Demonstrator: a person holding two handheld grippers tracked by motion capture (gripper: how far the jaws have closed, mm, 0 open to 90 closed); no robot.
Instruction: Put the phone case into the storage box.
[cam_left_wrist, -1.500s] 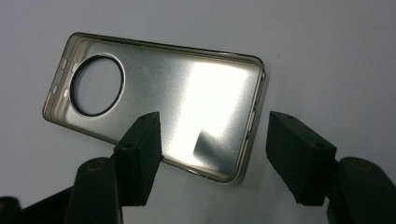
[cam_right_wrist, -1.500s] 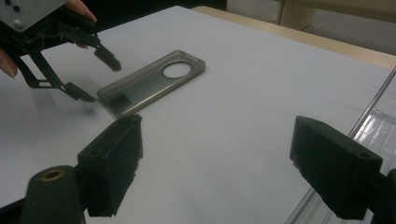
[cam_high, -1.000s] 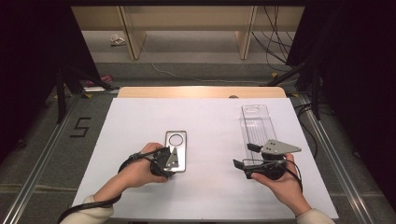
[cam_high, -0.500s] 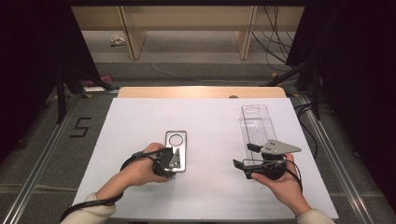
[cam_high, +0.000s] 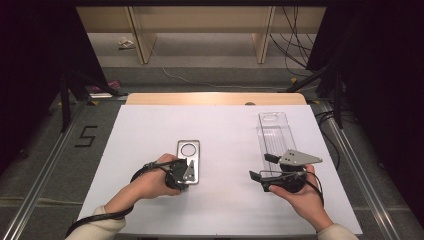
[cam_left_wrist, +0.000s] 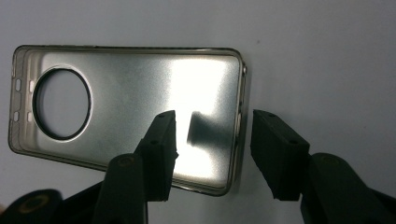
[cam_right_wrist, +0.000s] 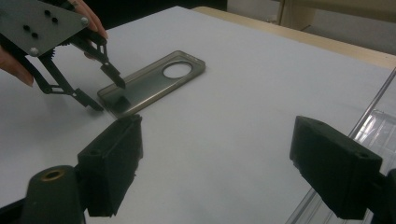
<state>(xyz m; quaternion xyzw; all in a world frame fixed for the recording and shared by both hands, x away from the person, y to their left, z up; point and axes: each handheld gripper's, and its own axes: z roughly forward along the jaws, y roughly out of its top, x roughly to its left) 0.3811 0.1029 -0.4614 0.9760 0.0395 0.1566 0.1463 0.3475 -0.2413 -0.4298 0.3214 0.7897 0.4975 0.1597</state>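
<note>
Smoky translucent plastic phone case (cam_left_wrist: 126, 107), glossy, rounded corners, round camera hole, flat on matte white table (cam_high: 225, 130). Left gripper (cam_left_wrist: 212, 140) half open, just been closing, black blocky jaws astride case's short end, not pressing. Right gripper (cam_right_wrist: 217, 168) wide open, empty, beside clear ribbed plastic box (cam_high: 275, 135).
</note>
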